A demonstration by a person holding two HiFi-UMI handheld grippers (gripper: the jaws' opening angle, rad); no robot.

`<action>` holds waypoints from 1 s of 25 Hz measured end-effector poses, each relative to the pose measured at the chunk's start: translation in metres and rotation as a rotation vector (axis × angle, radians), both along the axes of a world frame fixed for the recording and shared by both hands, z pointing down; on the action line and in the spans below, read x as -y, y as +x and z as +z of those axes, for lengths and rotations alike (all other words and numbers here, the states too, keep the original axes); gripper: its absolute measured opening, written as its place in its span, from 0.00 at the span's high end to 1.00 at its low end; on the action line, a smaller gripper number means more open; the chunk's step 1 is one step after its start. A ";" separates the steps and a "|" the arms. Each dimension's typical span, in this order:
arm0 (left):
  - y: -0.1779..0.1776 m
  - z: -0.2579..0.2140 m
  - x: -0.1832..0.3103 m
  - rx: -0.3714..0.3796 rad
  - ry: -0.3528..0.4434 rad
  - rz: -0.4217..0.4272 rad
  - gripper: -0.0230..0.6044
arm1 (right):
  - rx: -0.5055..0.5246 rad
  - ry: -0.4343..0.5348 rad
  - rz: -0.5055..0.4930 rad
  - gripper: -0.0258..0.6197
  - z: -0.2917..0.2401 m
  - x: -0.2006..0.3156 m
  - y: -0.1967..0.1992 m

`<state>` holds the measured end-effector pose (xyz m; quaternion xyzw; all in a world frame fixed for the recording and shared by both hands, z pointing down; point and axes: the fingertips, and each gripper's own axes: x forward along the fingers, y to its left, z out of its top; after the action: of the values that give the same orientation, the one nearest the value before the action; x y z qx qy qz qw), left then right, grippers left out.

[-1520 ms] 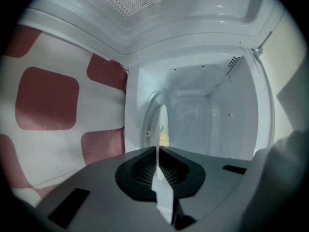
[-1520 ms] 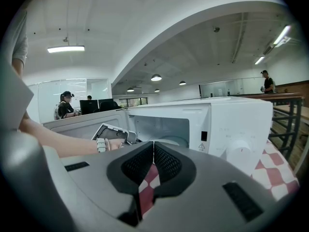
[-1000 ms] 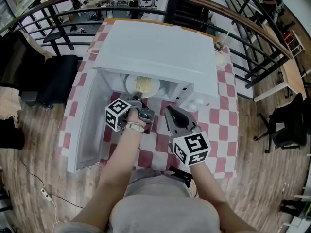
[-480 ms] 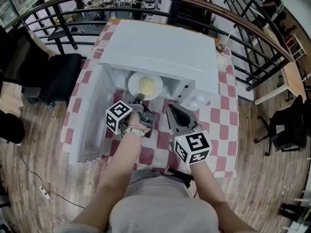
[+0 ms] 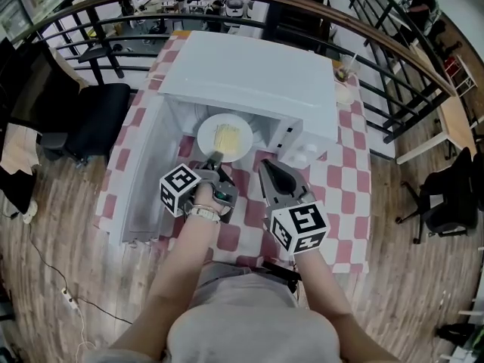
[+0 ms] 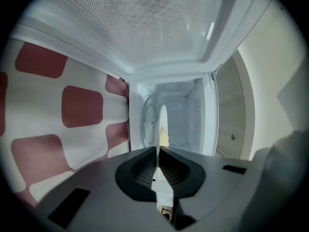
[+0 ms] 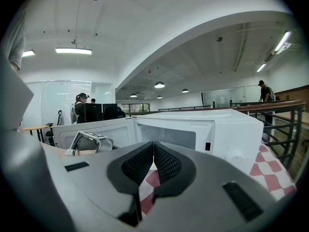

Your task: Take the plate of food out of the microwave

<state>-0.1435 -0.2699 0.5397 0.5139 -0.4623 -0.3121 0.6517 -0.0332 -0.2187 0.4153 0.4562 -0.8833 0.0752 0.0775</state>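
A white plate (image 5: 224,137) with yellow food (image 5: 225,135) sits half out of the white microwave (image 5: 249,74), whose door (image 5: 147,180) hangs open to the left. My left gripper (image 5: 215,157) is shut on the plate's near rim. In the left gripper view the plate (image 6: 162,124) shows edge-on, its rim pinched by my left gripper (image 6: 157,151), with the microwave's cavity (image 6: 181,115) behind. My right gripper (image 5: 264,166) hovers just right of the plate, shut and empty. In the right gripper view that gripper (image 7: 153,144) points at the microwave (image 7: 212,129).
The microwave stands on a table with a red-and-white checked cloth (image 5: 348,172). A cup with a straw (image 5: 344,70) is at the table's back right corner. A black chair (image 5: 94,119) stands left of the table, and a railing (image 5: 393,59) curves behind it.
The plate has slid out of the microwave toward me, held by the left gripper, which pulled back. The right gripper has stayed nearly still.
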 end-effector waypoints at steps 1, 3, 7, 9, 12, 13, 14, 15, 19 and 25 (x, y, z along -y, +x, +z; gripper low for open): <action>0.000 -0.002 -0.003 -0.006 0.002 -0.001 0.95 | 0.002 0.001 0.000 0.92 -0.001 -0.002 0.001; 0.001 -0.006 -0.009 -0.013 0.008 -0.001 0.94 | 0.004 0.004 0.001 0.92 -0.002 -0.005 0.003; 0.003 -0.015 -0.019 -0.016 0.019 0.002 0.94 | 0.001 0.012 -0.002 0.92 -0.007 -0.010 0.006; 0.003 -0.019 -0.025 -0.023 0.020 0.000 0.94 | 0.000 0.016 -0.005 0.92 -0.009 -0.012 0.006; 0.002 -0.027 -0.034 -0.021 0.020 -0.001 0.94 | 0.001 0.020 -0.010 0.92 -0.014 -0.016 0.007; 0.002 -0.030 -0.037 -0.018 0.020 0.001 0.94 | 0.002 0.022 -0.011 0.92 -0.016 -0.017 0.007; 0.003 -0.034 -0.040 -0.015 0.022 0.006 0.94 | 0.003 0.024 -0.011 0.92 -0.018 -0.017 0.008; 0.003 -0.038 -0.044 -0.012 0.024 0.011 0.94 | 0.006 0.026 -0.011 0.92 -0.021 -0.018 0.008; 0.005 -0.046 -0.058 -0.009 0.021 0.028 0.94 | 0.015 0.031 -0.005 0.92 -0.026 -0.020 0.011; 0.006 -0.060 -0.067 -0.020 0.035 0.020 0.94 | 0.030 0.037 0.005 0.92 -0.032 -0.020 0.018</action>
<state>-0.1379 -0.2031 0.4794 0.5269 -0.4450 -0.3187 0.6503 -0.0152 -0.1987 0.3834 0.4587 -0.8844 0.0660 0.0557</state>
